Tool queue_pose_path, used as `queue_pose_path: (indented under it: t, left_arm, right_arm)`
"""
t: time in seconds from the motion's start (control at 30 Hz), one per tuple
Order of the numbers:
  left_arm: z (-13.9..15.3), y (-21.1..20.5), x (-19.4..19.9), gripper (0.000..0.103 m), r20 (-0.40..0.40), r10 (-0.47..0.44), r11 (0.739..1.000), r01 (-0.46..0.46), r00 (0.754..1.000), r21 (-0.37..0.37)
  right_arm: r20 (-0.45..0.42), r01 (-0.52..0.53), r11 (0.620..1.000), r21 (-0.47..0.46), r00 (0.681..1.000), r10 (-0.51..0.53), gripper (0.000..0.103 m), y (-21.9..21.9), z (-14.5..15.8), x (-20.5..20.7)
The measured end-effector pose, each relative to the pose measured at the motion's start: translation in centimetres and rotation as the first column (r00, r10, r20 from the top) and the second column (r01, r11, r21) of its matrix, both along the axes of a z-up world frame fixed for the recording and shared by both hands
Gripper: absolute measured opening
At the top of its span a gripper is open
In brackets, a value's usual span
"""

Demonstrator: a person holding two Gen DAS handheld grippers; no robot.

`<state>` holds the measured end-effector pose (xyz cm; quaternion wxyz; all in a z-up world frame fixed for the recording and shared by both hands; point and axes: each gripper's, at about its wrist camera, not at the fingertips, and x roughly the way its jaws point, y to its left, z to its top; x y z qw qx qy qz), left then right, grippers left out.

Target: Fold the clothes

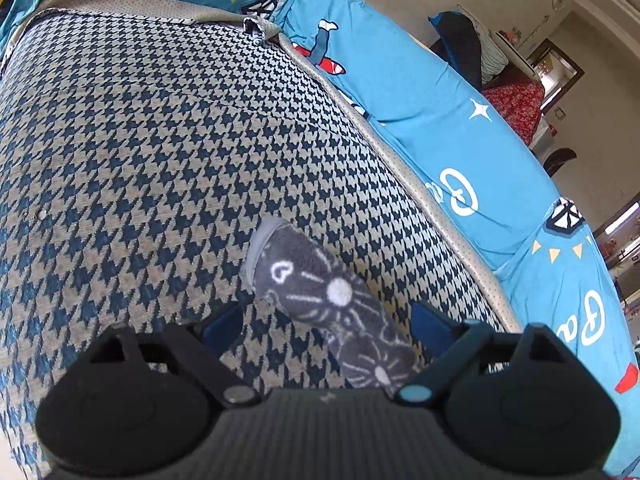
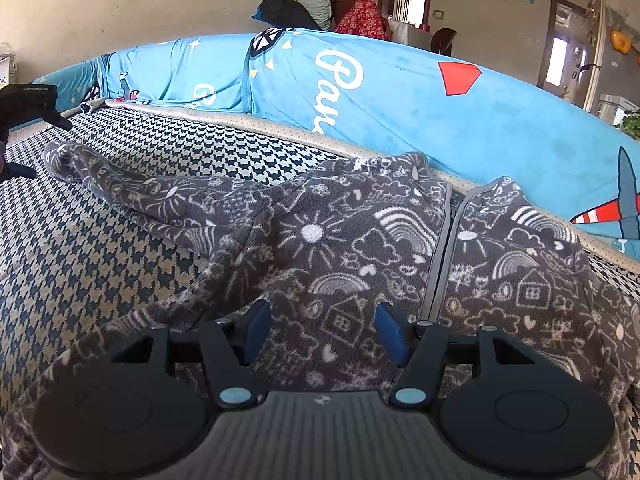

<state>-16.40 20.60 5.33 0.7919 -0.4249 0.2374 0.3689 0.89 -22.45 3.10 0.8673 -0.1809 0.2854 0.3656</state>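
Note:
A dark grey fleece garment (image 2: 352, 248) with white doodle prints lies spread on the houndstooth sofa seat (image 2: 120, 208), its zip running down the middle. One sleeve (image 2: 120, 180) stretches out to the left. My right gripper (image 2: 322, 330) hovers open over the garment's front, blue pads apart, nothing held. In the left wrist view the sleeve's cuffed end (image 1: 320, 292) lies between the wide-open fingers of my left gripper (image 1: 328, 328), not pinched. The left gripper (image 2: 28, 120) also shows at the far left edge of the right wrist view, by the sleeve's tip.
Blue printed backrest cushions (image 2: 360, 88) run along the rear of the seat behind a beige piped edge (image 1: 440, 220). Beyond them are piled clothes (image 2: 320, 12), a dark chair and doorways. Bare houndstooth seat (image 1: 140, 140) extends to the left of the sleeve.

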Motion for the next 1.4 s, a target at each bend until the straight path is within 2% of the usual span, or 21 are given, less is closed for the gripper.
queue_pose_path:
  t: [0.23, 0.4, 0.67, 0.87, 0.93, 1.03, 1.07, 1.17, 1.23, 1.27, 1.3, 1.4]
  left_arm:
    - [-1.3, -1.6, 1.6, 0.09, -0.118, -0.113, 0.992, 0.107, 0.987, -0.061]
    - [-2.4, -2.7, 3.6, 0.09, -0.262, -0.148, 0.989, 0.15, 0.953, -0.015]
    - [-2.8, -2.0, 5.6, 0.09, -0.188, -0.096, 0.995, 0.102, 0.978, 0.023]
    - [-4.0, -1.4, 7.8, 0.092, -0.189, -0.085, 0.995, 0.095, 0.978, 0.043]
    - [-4.2, -1.3, 8.1, 0.098, -0.185, -0.079, 0.995, 0.088, 0.98, 0.042]
    - [-4.2, -1.3, 8.4, 0.097, -0.174, -0.073, 0.995, 0.084, 0.982, 0.056]
    - [-4.2, -1.3, 8.5, 0.095, -0.17, -0.071, 0.995, 0.082, 0.983, 0.061]
    - [-4.1, -1.5, 8.8, 0.066, -0.175, -0.066, 0.993, 0.082, 0.982, 0.09]
    - [-3.9, -1.8, 8.7, 0.04, -0.173, -0.07, 0.99, 0.089, 0.982, 0.106]
    - [-3.9, -1.8, 8.6, 0.033, -0.166, -0.069, 0.991, 0.087, 0.984, 0.104]
    - [-3.9, -1.8, 8.4, 0.022, -0.159, -0.068, 0.991, 0.085, 0.985, 0.101]
    - [-3.8, -1.8, 8.2, 0.01, -0.144, -0.048, 0.992, 0.065, 0.988, 0.11]
  right_arm:
    - [-0.001, -0.003, 1.0, -0.009, 1.0, 0.003, 0.057, 0.1, -0.2, 0.0]
    - [-0.001, -0.004, 1.0, -0.013, 1.0, 0.004, 0.057, 0.3, -0.3, 0.1]
    - [-0.007, -0.01, 1.0, -0.024, 1.0, 0.009, 0.057, 0.6, -0.7, 0.4]
    - [-0.016, -0.005, 0.999, -0.038, 1.0, 0.004, 0.057, 0.8, -1.2, 0.7]
    - [-0.018, -0.003, 0.999, -0.041, 1.0, 0.002, 0.057, 0.8, -1.2, 0.8]
    - [-0.022, 0.0, 0.999, -0.045, 1.0, -0.001, 0.057, 0.8, -1.4, 0.9]
    - [-0.023, 0.001, 0.999, -0.047, 1.0, -0.002, 0.057, 0.8, -1.4, 1.0]
    - [-0.025, 0.001, 0.999, -0.051, 1.0, -0.003, 0.057, 1.0, -1.5, 1.0]
    - [-0.023, 0.0, 0.999, -0.053, 1.0, -0.001, 0.057, 1.0, -1.6, 1.0]
    - [-0.022, 0.0, 0.999, -0.054, 1.0, -0.001, 0.057, 1.0, -1.6, 1.0]
    - [-0.021, -0.001, 0.999, -0.054, 1.0, 0.0, 0.057, 1.0, -1.6, 1.0]
    - [-0.02, -0.001, 0.999, -0.054, 1.0, 0.0, 0.057, 1.1, -1.6, 0.9]
